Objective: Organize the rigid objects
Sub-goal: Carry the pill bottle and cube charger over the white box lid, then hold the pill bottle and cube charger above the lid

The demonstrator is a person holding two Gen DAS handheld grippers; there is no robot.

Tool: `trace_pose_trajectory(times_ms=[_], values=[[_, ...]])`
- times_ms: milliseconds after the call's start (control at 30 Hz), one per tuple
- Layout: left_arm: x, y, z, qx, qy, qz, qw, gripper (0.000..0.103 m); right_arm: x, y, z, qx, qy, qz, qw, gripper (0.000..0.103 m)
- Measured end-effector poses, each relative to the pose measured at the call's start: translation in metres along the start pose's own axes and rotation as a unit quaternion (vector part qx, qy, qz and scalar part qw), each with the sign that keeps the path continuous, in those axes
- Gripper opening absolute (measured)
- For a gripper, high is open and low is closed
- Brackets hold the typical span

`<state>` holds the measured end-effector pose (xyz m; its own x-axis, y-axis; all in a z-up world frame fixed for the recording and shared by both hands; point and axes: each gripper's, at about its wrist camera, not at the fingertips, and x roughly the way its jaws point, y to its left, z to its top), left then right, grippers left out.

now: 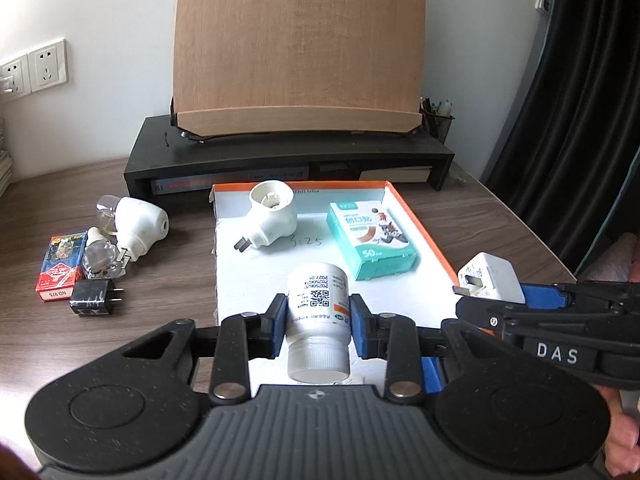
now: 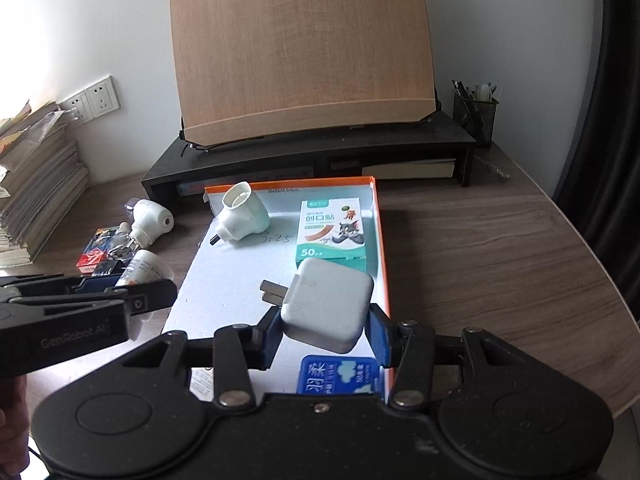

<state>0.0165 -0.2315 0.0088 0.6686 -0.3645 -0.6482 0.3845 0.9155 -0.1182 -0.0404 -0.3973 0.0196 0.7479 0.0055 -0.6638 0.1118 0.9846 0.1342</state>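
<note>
Clamping a white pill bottle point(image 1: 318, 312), the left tongs point(image 1: 318, 316) hide its cap end; the right tongs point(image 2: 323, 330) pinch a white charger point(image 2: 326, 310), both above the orange-rimmed tray point(image 2: 382, 240). Beneath, a blue packet point(image 2: 340, 374) is half hidden. Bare counter point(image 2: 480, 260) lies right. Farther in the tray, a plaster box point(image 1: 370, 240) reads "50".

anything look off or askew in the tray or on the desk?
Nothing spilled or damaged. The white plug-in unit lies on its side in the orange-rimmed tray, and another lies tipped on the desk beside loose small bottles, not yet sorted.
</note>
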Motion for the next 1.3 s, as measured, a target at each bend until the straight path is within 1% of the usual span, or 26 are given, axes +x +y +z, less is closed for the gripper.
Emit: trace_pose_trajectory(times_ms=[233,467,600,1000,1300], values=[[0.001,-0.017,0.002,-0.02,-0.003,0.025,0.9995,0.033,-0.004,-0.014,0.003,-0.009,-0.006,0.017,1.0,0.055],[-0.001,-0.019,0.003,-0.034,-0.003,0.045,0.9984,0.033,-0.008,-0.013,0.003,-0.016,-0.006,0.03,0.999,0.055],[0.0,-0.014,0.003,-0.048,0.002,0.042,0.998,0.033,-0.009,-0.009,0.001,-0.016,-0.007,0.03,0.999,0.055],[0.007,0.001,0.01,-0.038,0.004,0.032,0.9988,0.033,-0.004,0.009,0.003,-0.006,-0.009,0.002,1.0,0.055],[0.016,0.018,0.015,-0.032,0.015,0.011,0.9993,0.033,0.006,0.025,0.003,0.004,-0.001,-0.014,1.0,0.055]])
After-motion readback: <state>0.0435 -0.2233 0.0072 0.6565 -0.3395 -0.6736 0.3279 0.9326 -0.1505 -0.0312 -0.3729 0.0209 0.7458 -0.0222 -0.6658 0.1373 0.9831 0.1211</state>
